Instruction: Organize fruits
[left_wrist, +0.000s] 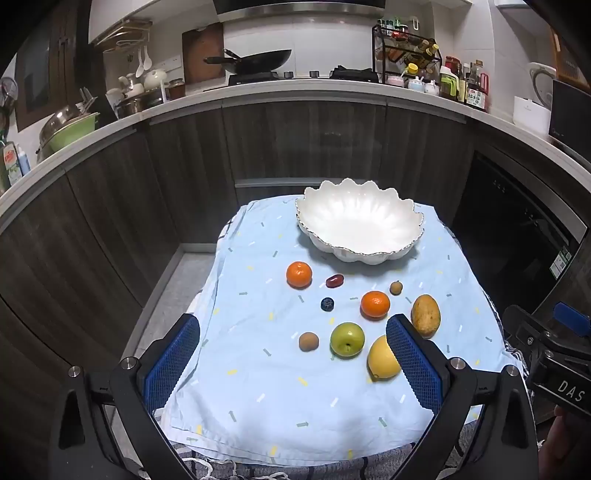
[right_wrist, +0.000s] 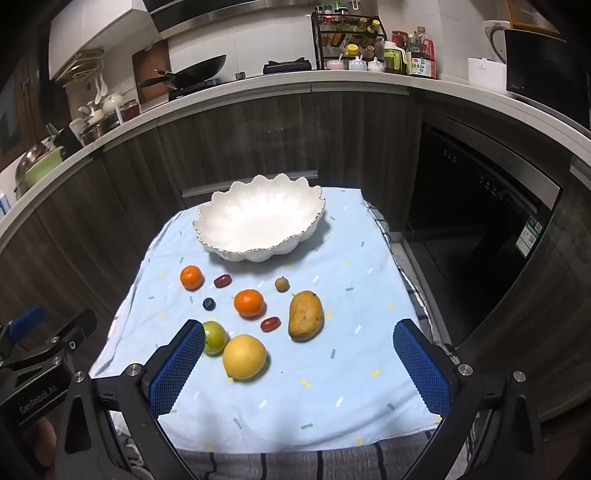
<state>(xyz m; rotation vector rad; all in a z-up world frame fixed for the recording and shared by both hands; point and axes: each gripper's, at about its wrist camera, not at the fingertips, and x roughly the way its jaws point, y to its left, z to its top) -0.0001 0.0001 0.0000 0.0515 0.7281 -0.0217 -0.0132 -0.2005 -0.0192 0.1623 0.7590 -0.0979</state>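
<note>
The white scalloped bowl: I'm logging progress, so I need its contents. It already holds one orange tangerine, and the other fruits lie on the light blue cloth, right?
Not quite. The white scalloped bowl holds nothing; both orange tangerines lie on the light blue cloth with the other fruits, as the right wrist view shows.

A white scalloped bowl (right_wrist: 258, 221) sits empty at the far end of the pale blue cloth (right_wrist: 314, 387). Nearer lie two oranges (right_wrist: 191, 277) (right_wrist: 249, 303), a speckled mango (right_wrist: 306, 314), a yellow lemon (right_wrist: 244, 356), a green apple (left_wrist: 347, 339), a blueberry (right_wrist: 209, 304), two red grape-like fruits (right_wrist: 222, 281) (right_wrist: 270, 324) and two small brown fruits (left_wrist: 308, 341) (right_wrist: 281, 284), all apart.
</note>
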